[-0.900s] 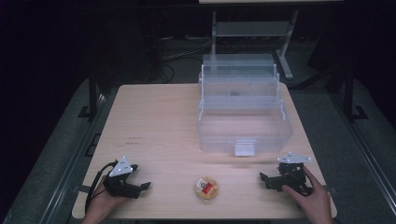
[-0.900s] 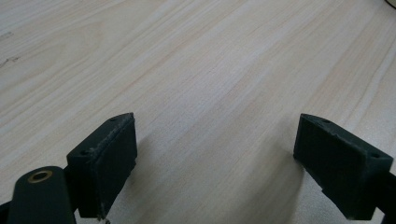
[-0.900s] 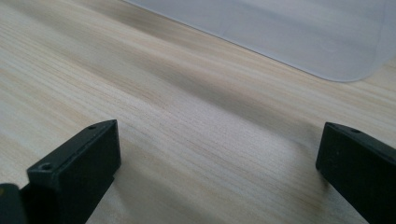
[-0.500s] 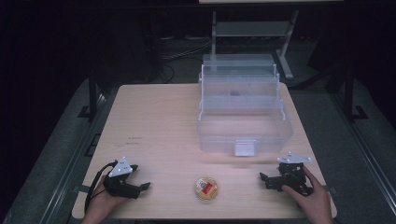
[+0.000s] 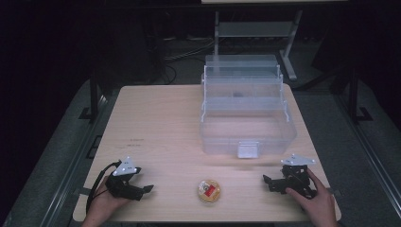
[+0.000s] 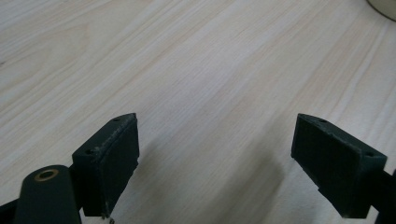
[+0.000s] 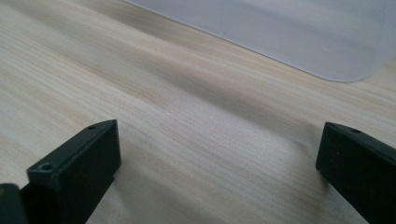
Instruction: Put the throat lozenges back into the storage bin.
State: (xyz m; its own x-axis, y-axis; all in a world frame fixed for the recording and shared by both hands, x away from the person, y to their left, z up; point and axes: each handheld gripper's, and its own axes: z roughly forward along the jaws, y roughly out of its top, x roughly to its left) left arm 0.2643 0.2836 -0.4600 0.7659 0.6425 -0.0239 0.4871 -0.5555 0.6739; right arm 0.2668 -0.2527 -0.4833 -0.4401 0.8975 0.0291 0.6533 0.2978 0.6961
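Observation:
A small round tin (image 5: 208,190) with a yellow and red lid lies near the table's front edge, between the two hands. My left gripper (image 5: 148,188) rests on the wood at the front left, jaws wide apart (image 6: 215,163) with bare table between them; the tin's rim (image 6: 384,6) peeks in at the top right of its view. My right gripper (image 5: 266,181) sits at the front right, also open (image 7: 217,170) and holding nothing. A clear plastic tiered box (image 5: 247,109) stands open at the back right; its front wall (image 7: 299,32) shows in the right gripper view.
The light wooden table (image 5: 156,127) has wide bare space on its left half. A metal stand (image 5: 255,28) and cables sit on the dark floor behind the table. A white latch (image 5: 248,150) hangs on the box's front.

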